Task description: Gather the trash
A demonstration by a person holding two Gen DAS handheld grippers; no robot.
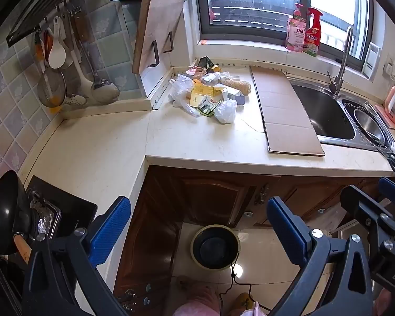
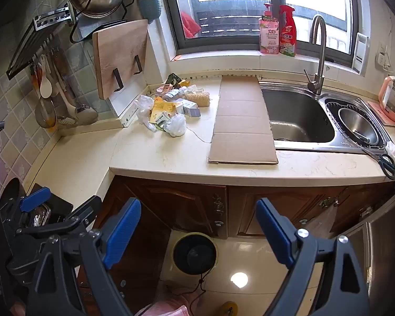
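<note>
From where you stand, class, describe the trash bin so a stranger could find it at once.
Start at the cream countertop and drop below its front edge to the tiled floor. There, before the brown cabinet doors, stands the trash bin: the only round, dark-lined container down there.

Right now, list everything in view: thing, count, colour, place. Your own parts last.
trash pile: one heap, white bags, yellow and white cartons, back corner of the counter
cardboard sheet: one, brown, flat on the counter, overlapping the sink's left edge
sink: one, steel, right of the cardboard
faucet: one, steel, behind the sink
bottles: two, pink and red, window sill
cutting board: one, wood, leaning on the wall
scissors: one pair, dark handles, counter's right end
bin: one, dark-lined, on the floor
wok: one, black, left
left gripper: blue pads, jaws open, empty
right gripper: blue pads, jaws open, empty
</note>
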